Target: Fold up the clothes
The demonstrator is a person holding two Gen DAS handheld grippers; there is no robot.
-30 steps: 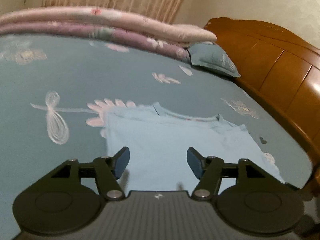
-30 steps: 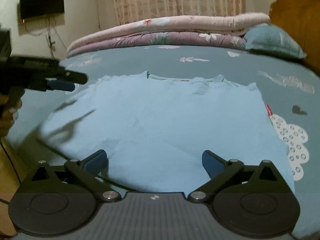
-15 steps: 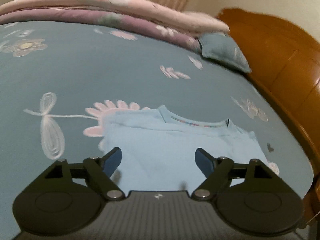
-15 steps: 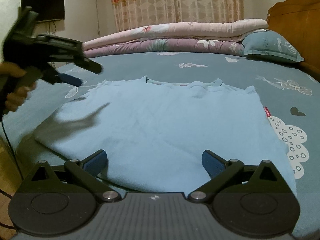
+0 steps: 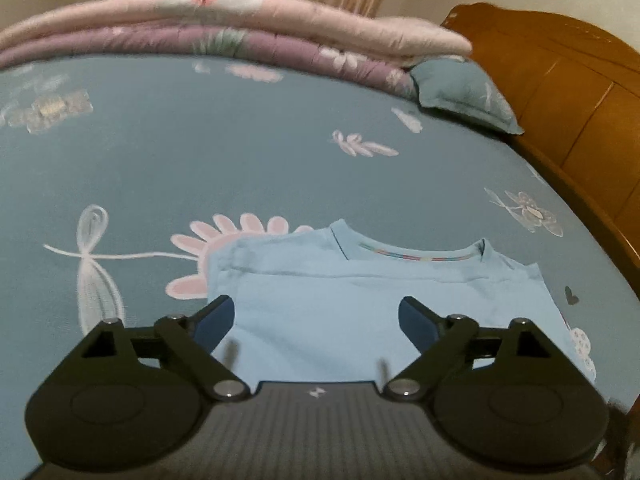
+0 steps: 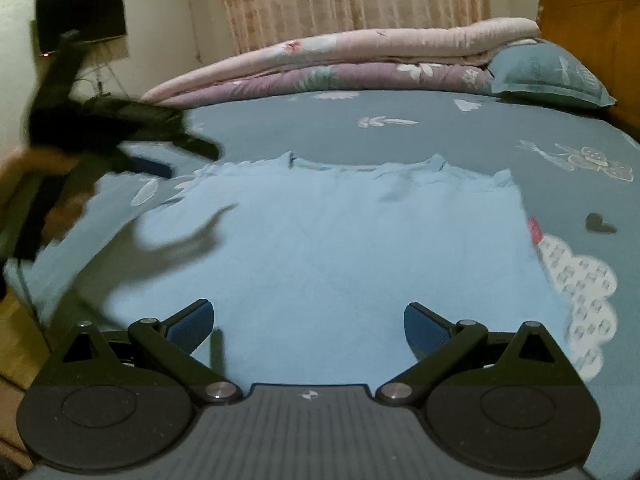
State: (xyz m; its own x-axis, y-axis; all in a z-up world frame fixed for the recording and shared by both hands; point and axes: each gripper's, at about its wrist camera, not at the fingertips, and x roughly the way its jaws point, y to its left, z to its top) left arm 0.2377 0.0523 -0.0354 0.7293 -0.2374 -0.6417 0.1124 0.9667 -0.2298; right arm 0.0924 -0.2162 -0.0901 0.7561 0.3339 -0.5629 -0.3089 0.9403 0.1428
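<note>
A light-blue T-shirt (image 6: 320, 248) lies flat on the bed (image 6: 480, 132), filling the middle of the right wrist view, neckline toward the far side. Its left and right edges run straight and no sleeves stick out, so the side folds look done; what seems left is to bring the near hem up to the collar, perhaps twice, and square the bundle.

The left tongs (image 5: 316, 318) sit at the bottom of their own view above the shirt's upper left part; their jaws are opening, nothing lies between them and they grip nothing. The right tongs (image 6: 308, 326) hover wide open at the bottom centre of their view over the near part of the shirt, empty as well.

In the right wrist view the left tongs also appear as a blurred dark shape at the left edge, borne by a hand (image 6: 60, 216) and casting a shadow on the cloth.

Folded quilts (image 6: 360, 64) and a pillow (image 6: 548, 72) lie at the top of the frame, a wooden headboard (image 5: 560, 92) at the right, well apart from the shirt. Nothing rests on the shirt or blocks the fold.
</note>
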